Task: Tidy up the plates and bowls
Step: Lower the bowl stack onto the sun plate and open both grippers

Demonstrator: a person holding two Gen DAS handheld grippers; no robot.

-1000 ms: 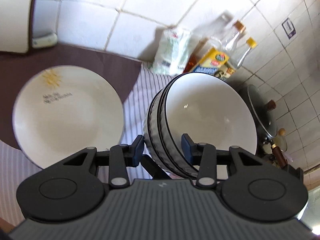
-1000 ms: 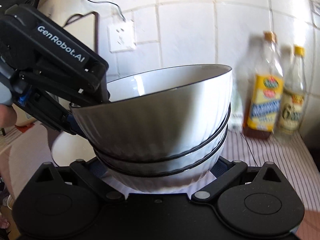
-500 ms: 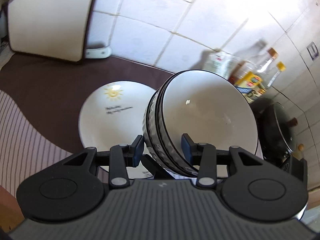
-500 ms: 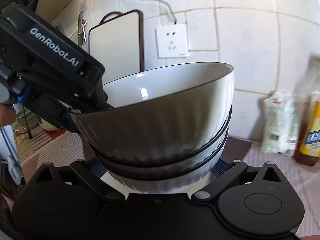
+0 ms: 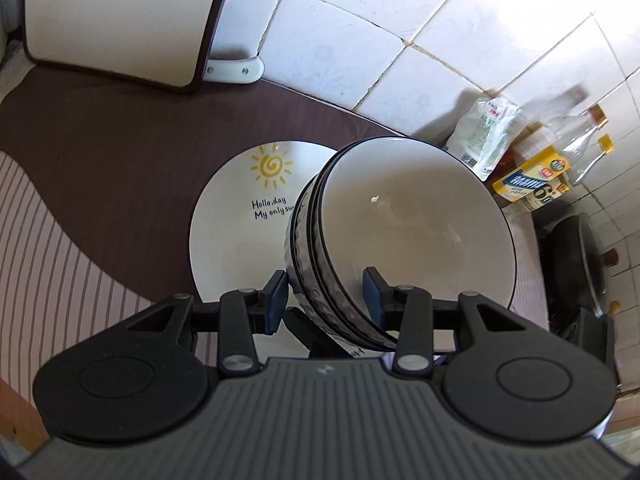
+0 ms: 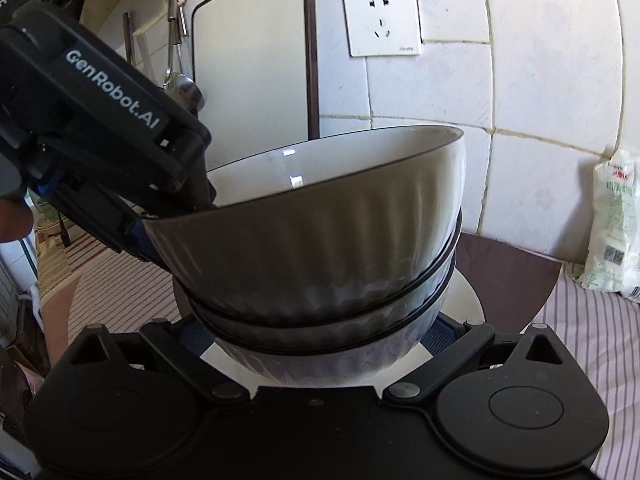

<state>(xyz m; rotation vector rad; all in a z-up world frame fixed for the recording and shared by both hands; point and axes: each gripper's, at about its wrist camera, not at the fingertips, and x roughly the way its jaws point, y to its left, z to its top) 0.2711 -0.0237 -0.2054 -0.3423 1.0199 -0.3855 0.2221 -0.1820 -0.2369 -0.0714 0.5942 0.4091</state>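
Bowls nested, mouths tilted toward tiled wall

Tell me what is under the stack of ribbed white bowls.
A white round plate with a yellow sun drawing lies below the stack of ribbed white bowls. The bowls cover its right part and the end of its lettering.

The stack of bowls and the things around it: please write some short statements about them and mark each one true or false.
1. The stack of bowls counts three bowls. True.
2. The left gripper holds the stack at its rim. True.
3. The plate shows a blue flower. False: a yellow sun with writing.
4. The right gripper is far from the bowls. False: its fingers flank the bottom bowl.
5. The bottles stand by the tiled wall. True.
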